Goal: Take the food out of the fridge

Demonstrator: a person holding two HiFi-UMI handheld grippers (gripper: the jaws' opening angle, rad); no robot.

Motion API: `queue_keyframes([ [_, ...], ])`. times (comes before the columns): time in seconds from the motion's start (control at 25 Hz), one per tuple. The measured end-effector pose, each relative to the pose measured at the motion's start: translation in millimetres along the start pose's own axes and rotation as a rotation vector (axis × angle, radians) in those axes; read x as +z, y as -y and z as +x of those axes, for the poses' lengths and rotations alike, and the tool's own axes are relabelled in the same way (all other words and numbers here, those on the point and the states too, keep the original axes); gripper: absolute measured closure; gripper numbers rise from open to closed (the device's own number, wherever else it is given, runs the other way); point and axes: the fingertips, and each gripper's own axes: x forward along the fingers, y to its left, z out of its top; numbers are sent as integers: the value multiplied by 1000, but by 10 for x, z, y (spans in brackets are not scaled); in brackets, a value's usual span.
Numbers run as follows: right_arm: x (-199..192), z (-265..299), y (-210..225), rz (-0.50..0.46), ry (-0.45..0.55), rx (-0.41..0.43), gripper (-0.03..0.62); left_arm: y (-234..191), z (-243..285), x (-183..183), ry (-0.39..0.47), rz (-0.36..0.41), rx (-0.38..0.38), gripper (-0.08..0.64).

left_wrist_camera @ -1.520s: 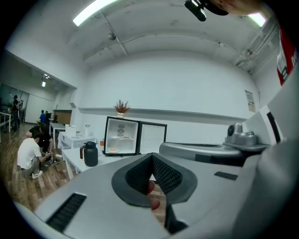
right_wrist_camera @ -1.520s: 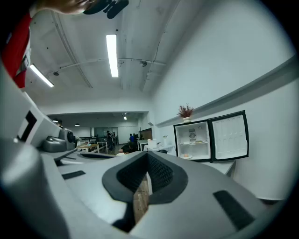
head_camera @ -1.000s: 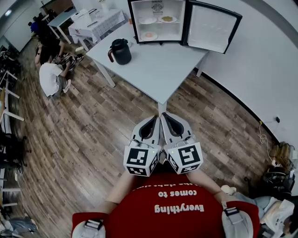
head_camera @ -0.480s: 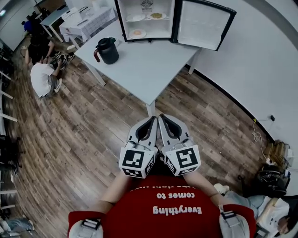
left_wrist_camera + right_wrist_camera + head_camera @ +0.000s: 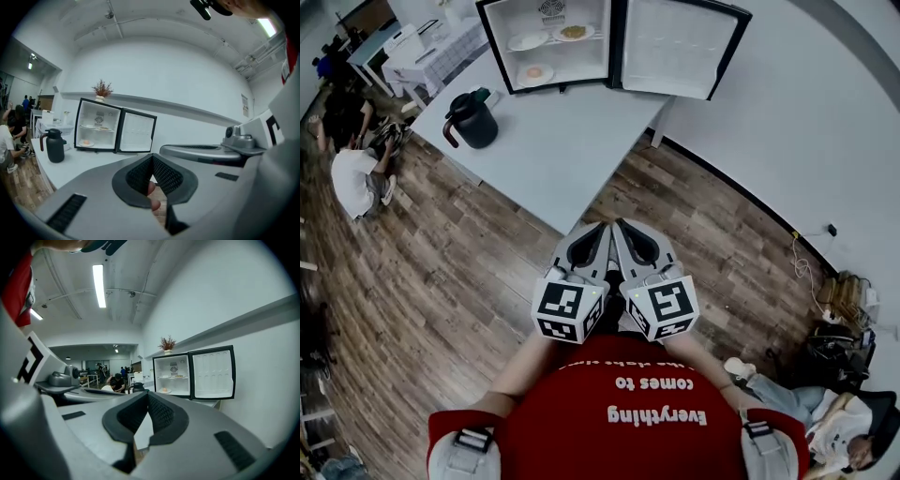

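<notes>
A small fridge (image 5: 548, 42) stands open on the far end of the white table (image 5: 553, 141), its door (image 5: 675, 47) swung out to the right. Inside, two plates of food sit on the upper shelf (image 5: 548, 37) and one plate (image 5: 534, 73) on the lower. My left gripper (image 5: 604, 227) and right gripper (image 5: 622, 225) are held side by side at the table's near corner, both shut and holding nothing. In the left gripper view the fridge (image 5: 116, 132) lies far beyond the shut left gripper (image 5: 151, 157). The right gripper view shows the fridge (image 5: 193, 372) beyond the shut right gripper (image 5: 147, 394).
A black jug (image 5: 473, 117) stands on the table's left part. A person in a white shirt (image 5: 352, 178) crouches on the wood floor at the left, with more tables behind. Cables and bags (image 5: 844, 309) lie by the white wall at the right.
Both grippers have come forward together to the table's near corner and stayed shut. The fridge, jug and table have slid left and nearer in the head view.
</notes>
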Motion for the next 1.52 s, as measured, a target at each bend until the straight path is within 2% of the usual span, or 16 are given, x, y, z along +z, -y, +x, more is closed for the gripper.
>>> queue_keyframes([
  [0.16, 10, 504, 476, -32, -66, -15, 578, -269, 633, 124, -17, -39, -8, 557],
  [0.28, 109, 889, 746, -51, -88, 9, 580, -508, 1019, 329, 1, -38, 11, 557],
  [0.52, 229, 1675, 957, -76, -101, 60, 578, -1136, 1485, 545, 30, -115, 80, 557],
  [0.72, 266, 2233, 1033, -71, -105, 117, 578, -1593, 1733, 652, 33, -122, 135, 557],
  [0.88, 188, 2574, 1016, -57, -133, 180, 578, -1861, 1797, 612, 26, -165, 219, 557],
  [1.04, 95, 2896, 869, -56, -167, 287, 578, -2189, 1782, 549, 16, -210, 323, 557],
  [1.36, 167, 3545, 661, -57, -174, 542, 578, -2812, 1828, 693, 33, -239, 581, 557],
  [1.52, 252, 3840, 802, -60, -156, 611, 578, -2997, 2058, 824, 46, -223, 653, 557],
])
